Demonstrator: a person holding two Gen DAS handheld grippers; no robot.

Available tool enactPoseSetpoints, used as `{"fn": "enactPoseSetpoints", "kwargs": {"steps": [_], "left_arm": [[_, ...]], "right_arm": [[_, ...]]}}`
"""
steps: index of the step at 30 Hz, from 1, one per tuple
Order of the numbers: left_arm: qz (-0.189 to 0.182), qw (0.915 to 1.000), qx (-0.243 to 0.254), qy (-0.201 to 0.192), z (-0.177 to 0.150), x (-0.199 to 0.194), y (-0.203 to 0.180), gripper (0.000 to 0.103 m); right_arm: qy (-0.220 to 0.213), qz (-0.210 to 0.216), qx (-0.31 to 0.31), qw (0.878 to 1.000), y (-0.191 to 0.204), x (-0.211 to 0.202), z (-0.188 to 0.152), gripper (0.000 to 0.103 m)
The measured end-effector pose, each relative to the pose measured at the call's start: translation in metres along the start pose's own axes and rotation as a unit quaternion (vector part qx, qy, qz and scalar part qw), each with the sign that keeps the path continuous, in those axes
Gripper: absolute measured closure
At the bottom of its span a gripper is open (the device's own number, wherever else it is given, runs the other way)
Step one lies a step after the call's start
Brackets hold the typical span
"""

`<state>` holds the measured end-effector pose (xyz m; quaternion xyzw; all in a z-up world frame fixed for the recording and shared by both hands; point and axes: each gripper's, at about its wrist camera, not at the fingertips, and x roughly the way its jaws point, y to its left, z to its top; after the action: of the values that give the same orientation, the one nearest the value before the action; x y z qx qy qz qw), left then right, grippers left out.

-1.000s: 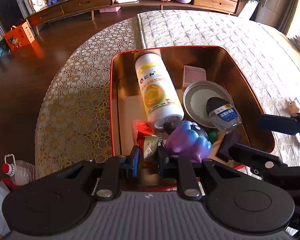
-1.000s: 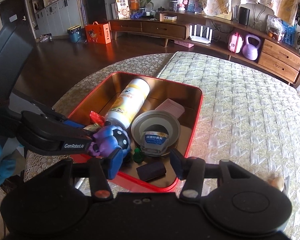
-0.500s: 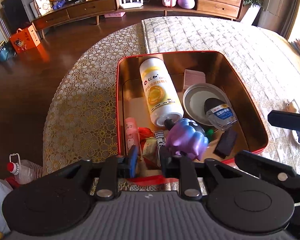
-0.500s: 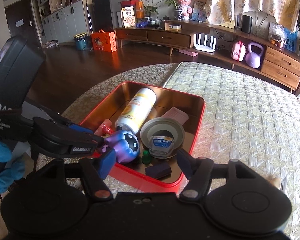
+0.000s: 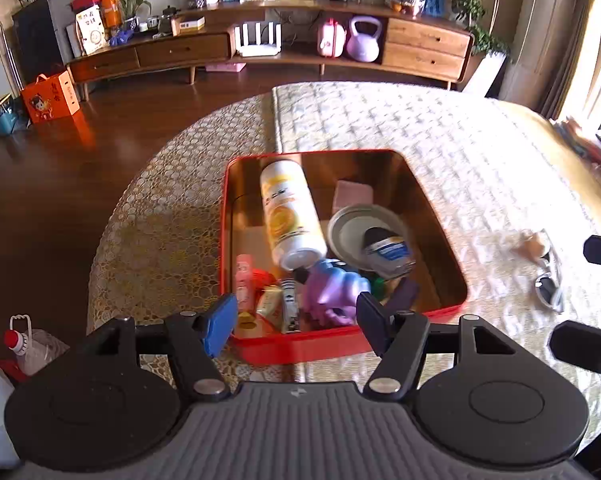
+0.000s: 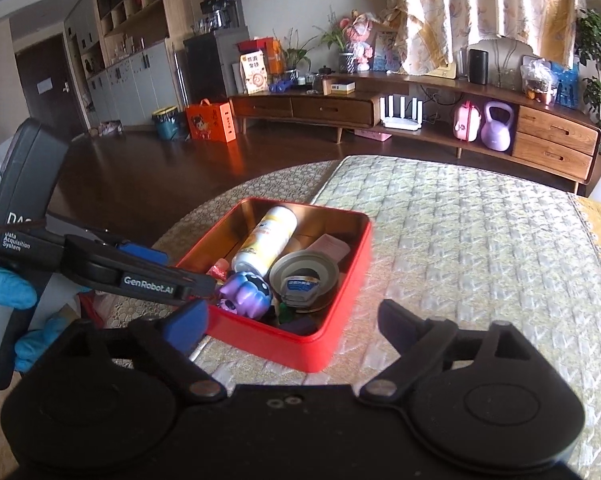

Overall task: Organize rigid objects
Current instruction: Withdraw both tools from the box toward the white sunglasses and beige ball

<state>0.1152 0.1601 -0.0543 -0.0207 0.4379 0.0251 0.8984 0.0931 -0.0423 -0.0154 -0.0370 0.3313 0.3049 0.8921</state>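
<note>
A red tin (image 5: 300,346) (image 6: 296,350) with a gold inside sits on the quilted bed. In it lie a white and yellow bottle (image 5: 288,216) (image 6: 266,240), a purple toy (image 5: 336,288) (image 6: 246,290), a grey round lid (image 5: 354,228) under a small blue-labelled jar (image 5: 388,250) (image 6: 300,288), a pink card (image 5: 352,192), a pink tube (image 5: 243,278) and small packets. My left gripper (image 5: 296,326) hangs above the tin's near rim, jaws opening, nothing pressed between them. My right gripper (image 6: 290,324) is wide, jaws opening, empty, in front of the tin.
Sunglasses (image 5: 548,286) and a small beige object (image 5: 534,245) lie on the bed right of the tin. A lace cover (image 5: 160,232) drapes the bed's left edge. A plastic bottle (image 5: 24,346) stands on the floor. A wooden sideboard (image 6: 420,116) lines the far wall.
Both grippers have pulled back and up from the tin and spread their jaws. The left one let go of a small packet, which now lies in the tin beside the pink tube.
</note>
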Motion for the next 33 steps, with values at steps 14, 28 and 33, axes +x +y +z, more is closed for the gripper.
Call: {"fn": "enactPoseSetpoints", "kwargs": {"steps": [14, 28, 33], "left_arm": [[-0.055, 0.9976, 0.015, -0.040, 0.001, -0.021, -0.058, 0.014], [-0.096, 0.9940, 0.045, -0.028, 0.028, 0.016, -0.146, 0.001], [-0.094, 0.9945, 0.047, -0.008, 0.038, 0.046, -0.176, 0.001]], "right_arm": [[-0.012, -0.040, 0.012, 0.999, -0.049, -0.047, -0.029, 0.000], [0.020, -0.070, 0.041, 0.996, -0.097, -0.032, -0.065, 0.000], [0.027, -0.080, 0.055, 0.995, -0.113, -0.012, -0.066, 0.002]]}}
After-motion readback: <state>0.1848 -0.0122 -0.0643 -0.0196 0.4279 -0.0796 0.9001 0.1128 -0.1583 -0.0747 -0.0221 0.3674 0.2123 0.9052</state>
